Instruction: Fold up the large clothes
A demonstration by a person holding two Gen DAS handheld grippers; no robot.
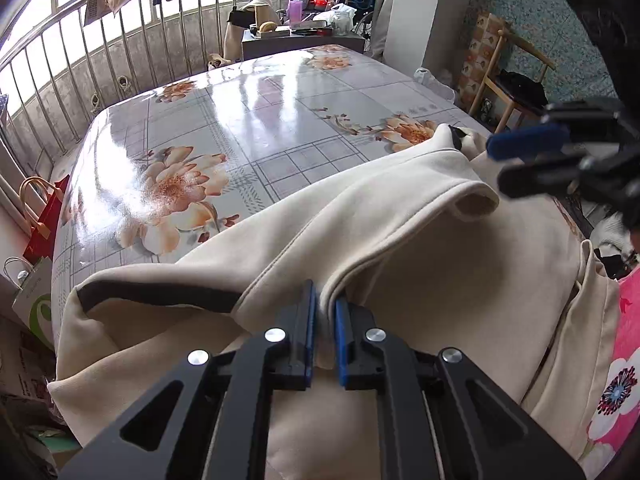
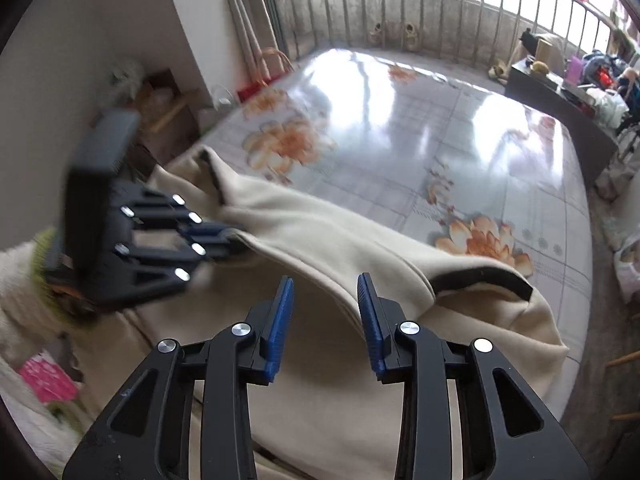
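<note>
A large cream garment [image 1: 420, 240] with black trim [image 1: 160, 296] lies bunched on the near half of the flowered table [image 1: 260, 100]. My left gripper [image 1: 323, 292] is shut on a raised fold of its edge, and cream cloth shows between the blue pads. In the right wrist view, the left gripper [image 2: 238, 236] holds the garment [image 2: 320, 220] at the left, blurred. My right gripper [image 2: 324, 280] hangs open just above the cloth. A hem line runs under the gap and nothing is pinched. From the left wrist, the right gripper [image 1: 498, 166] appears at the right, over the collar.
The glossy table top [image 2: 440, 120] beyond the garment reflects the windows. A metal railing rings the far side. A cluttered side table [image 1: 300, 36], a wooden chair [image 1: 512, 80], a red bag [image 1: 44, 220] and pink flowered cloth [image 1: 624, 360] surround the table.
</note>
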